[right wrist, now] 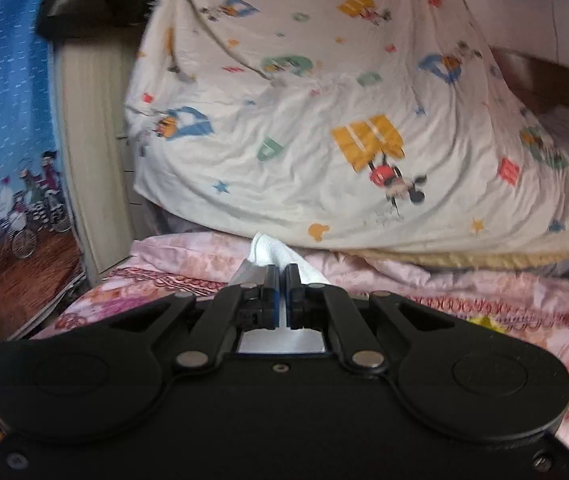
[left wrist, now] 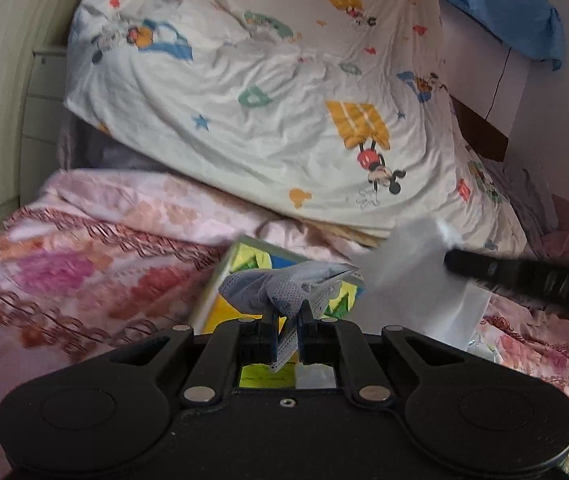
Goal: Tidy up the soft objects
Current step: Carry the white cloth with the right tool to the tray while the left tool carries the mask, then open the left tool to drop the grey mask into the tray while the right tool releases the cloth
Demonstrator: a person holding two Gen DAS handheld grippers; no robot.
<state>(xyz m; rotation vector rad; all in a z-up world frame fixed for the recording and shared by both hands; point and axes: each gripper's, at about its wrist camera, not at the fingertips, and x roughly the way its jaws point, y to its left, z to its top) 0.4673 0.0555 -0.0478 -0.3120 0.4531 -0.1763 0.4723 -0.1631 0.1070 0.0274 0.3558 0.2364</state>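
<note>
My left gripper [left wrist: 289, 312] is shut on a grey mesh cloth [left wrist: 284, 284], which bunches above the fingertips and hangs down between the jaws. It hovers over a yellow, green and blue picture book [left wrist: 240, 264] that lies on the pink floral bedspread [left wrist: 84, 264]. At the right of the left wrist view, my right gripper [left wrist: 454, 260] reaches in with a white cloth [left wrist: 412, 280] hanging from it. In the right wrist view the right gripper [right wrist: 282, 270] is shut on that white cloth [right wrist: 274, 252], above the pink bedspread [right wrist: 464, 292].
A bulky white cartoon-print duvet [left wrist: 284, 100] is piled across the back of the bed. A cream headboard [left wrist: 0, 100] stands at the left, a blue patterned curtain [right wrist: 8, 100] beside it. A blue cloth [left wrist: 516, 12] hangs on the wall at the upper right.
</note>
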